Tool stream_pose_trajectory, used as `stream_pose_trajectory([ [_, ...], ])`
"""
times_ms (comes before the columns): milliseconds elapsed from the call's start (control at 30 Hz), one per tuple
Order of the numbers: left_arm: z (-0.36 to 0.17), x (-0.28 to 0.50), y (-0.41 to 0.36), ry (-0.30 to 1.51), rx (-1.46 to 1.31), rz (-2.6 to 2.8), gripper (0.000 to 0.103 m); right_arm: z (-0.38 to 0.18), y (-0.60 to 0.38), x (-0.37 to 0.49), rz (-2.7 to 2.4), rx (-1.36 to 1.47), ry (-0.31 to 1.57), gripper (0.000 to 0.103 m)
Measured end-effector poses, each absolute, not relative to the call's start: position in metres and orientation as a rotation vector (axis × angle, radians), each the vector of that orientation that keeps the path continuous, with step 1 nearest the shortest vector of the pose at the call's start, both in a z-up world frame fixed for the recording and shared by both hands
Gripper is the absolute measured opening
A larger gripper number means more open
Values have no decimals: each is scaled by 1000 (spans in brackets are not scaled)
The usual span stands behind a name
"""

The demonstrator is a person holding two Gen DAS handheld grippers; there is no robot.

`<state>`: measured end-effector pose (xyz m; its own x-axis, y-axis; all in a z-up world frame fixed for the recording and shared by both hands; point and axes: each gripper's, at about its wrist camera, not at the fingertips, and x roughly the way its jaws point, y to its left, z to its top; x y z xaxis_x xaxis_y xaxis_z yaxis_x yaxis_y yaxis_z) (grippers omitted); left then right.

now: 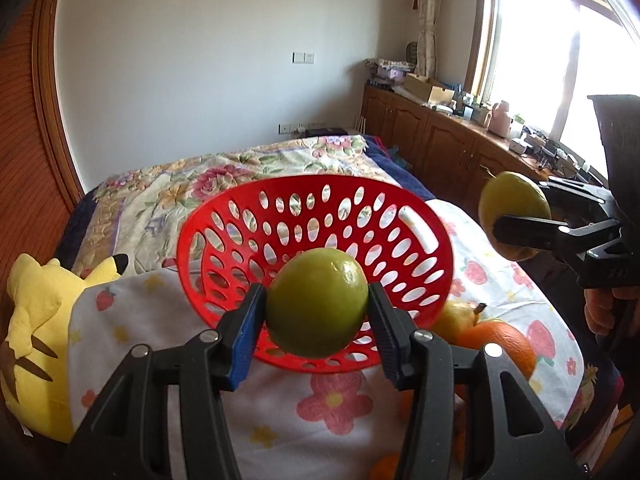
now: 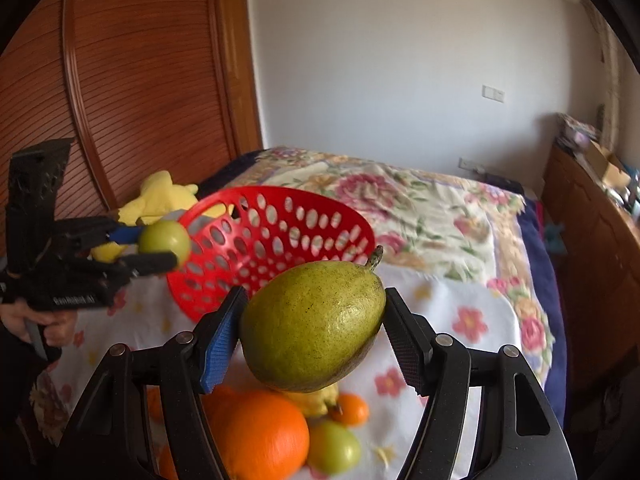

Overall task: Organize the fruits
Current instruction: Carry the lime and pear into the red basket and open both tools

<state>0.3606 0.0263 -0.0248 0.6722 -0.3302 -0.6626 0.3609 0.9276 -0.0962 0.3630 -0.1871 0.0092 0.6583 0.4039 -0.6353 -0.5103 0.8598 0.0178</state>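
My left gripper is shut on a round green fruit and holds it in front of the tilted red perforated basket, also in the right wrist view. My right gripper is shut on a green pear and holds it above the bed, right of the basket; it shows at the right of the left wrist view. Below it lie a large orange, a small orange, a green fruit and a yellow pear.
The fruits lie on a white flowered cloth on a bed with a floral quilt. A yellow plush toy lies at the left. A wooden cabinet with clutter stands under the window. A wooden wardrobe is behind.
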Motion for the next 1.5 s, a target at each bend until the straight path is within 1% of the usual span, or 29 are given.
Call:
stream_pose_trajectory([
  [500, -50, 381, 14, 805, 82, -376, 50, -29, -143, 406, 602, -226, 746, 70],
  [1000, -59, 391, 10, 851, 107, -345, 51, -53, -124, 417, 625, -331, 816, 70],
  [1300, -30, 378, 23, 762, 77, -312, 52, -60, -119, 426, 627, -346, 848, 70],
  [1500, -22, 365, 38, 739, 51, -304, 53, -64, -110, 429, 625, -389, 873, 70],
])
